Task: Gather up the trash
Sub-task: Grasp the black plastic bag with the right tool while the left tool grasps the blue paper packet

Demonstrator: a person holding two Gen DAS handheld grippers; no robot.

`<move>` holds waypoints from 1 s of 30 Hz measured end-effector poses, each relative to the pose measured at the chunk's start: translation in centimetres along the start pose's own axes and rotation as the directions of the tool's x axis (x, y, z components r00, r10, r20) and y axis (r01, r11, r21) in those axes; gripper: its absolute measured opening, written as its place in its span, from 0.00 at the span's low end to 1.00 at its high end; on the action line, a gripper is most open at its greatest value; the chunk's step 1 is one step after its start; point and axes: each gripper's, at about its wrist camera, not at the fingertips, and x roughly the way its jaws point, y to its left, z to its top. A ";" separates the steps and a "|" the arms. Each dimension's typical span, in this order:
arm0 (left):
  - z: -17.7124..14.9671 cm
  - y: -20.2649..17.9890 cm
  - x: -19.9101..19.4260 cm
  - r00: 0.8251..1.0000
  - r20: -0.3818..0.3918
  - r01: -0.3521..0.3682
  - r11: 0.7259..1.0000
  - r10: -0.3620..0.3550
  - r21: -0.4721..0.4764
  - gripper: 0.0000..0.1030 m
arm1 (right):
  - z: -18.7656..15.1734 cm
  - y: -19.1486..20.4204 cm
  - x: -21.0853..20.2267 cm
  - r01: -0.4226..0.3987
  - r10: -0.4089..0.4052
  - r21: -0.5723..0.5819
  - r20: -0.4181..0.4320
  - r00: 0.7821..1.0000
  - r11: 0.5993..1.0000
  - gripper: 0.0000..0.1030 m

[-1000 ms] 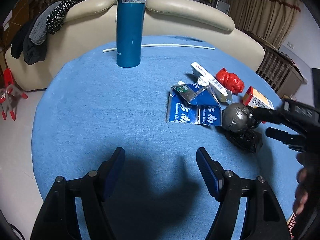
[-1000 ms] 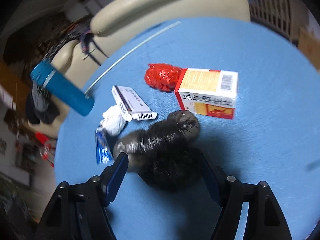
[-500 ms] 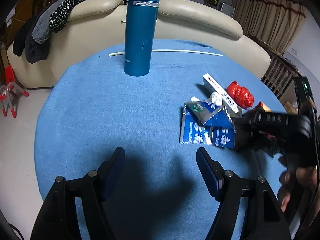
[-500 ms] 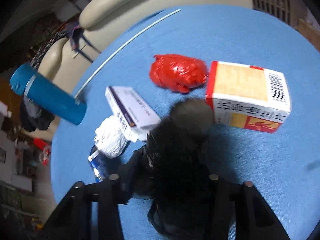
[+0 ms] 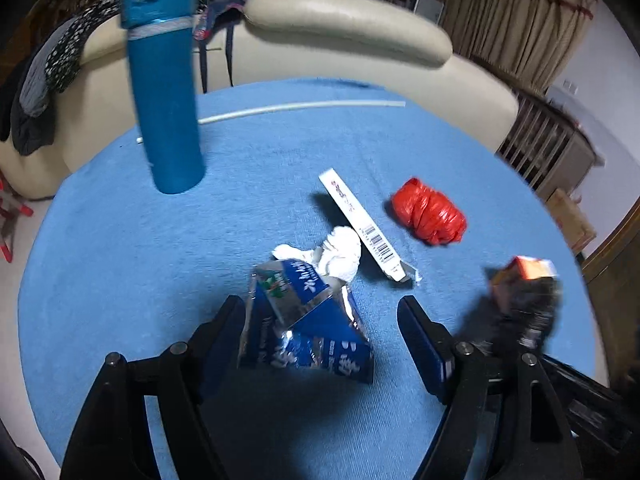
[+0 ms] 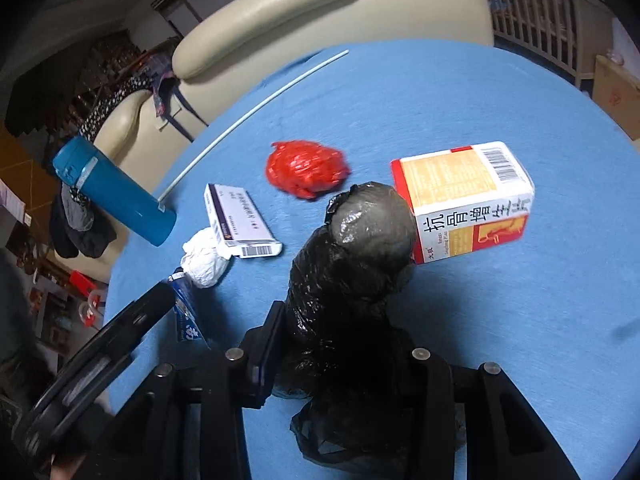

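My right gripper [image 6: 340, 344] is shut on a black plastic bag bundle [image 6: 356, 264] and holds it above the blue table; it shows blurred in the left wrist view [image 5: 528, 312]. My left gripper [image 5: 320, 336] is open, its fingers on either side of a crumpled blue and silver foil wrapper [image 5: 304, 320] lying on the table. A white tissue wad [image 5: 340, 256], a flat white carton [image 5: 360, 224], a red bag ball [image 5: 428, 216] and an orange-and-white medicine box [image 6: 464, 196] lie beyond.
A tall blue flask [image 5: 164, 88] stands at the far left of the round blue table [image 5: 120, 260]. A thin white rod [image 5: 300, 108] lies near the far edge. A cream sofa [image 5: 344, 24] with clothes stands behind. The table edge curves close on all sides.
My left gripper moved forward and right until its open fingers straddle the foil wrapper. My right gripper closed on the black bag bundle and lifted it.
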 end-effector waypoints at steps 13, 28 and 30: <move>-0.7 1.6 -2.1 0.999 0.033 -0.010 0.999 0.008 0.042 0.16 | -2.1 -1.0 -3.0 -0.061 0.061 -0.011 0.031 0.998 0.998 0.42; -4.5 3.4 -8.0 0.992 0.097 0.079 0.997 -0.079 0.007 0.13 | -5.1 -0.9 -8.0 -0.071 0.074 -0.035 0.097 0.993 0.997 0.42; -4.7 3.3 -9.0 0.989 0.116 0.087 0.996 -0.088 0.011 0.13 | -5.3 -0.8 -8.6 -0.072 0.076 -0.040 0.107 0.991 0.997 0.42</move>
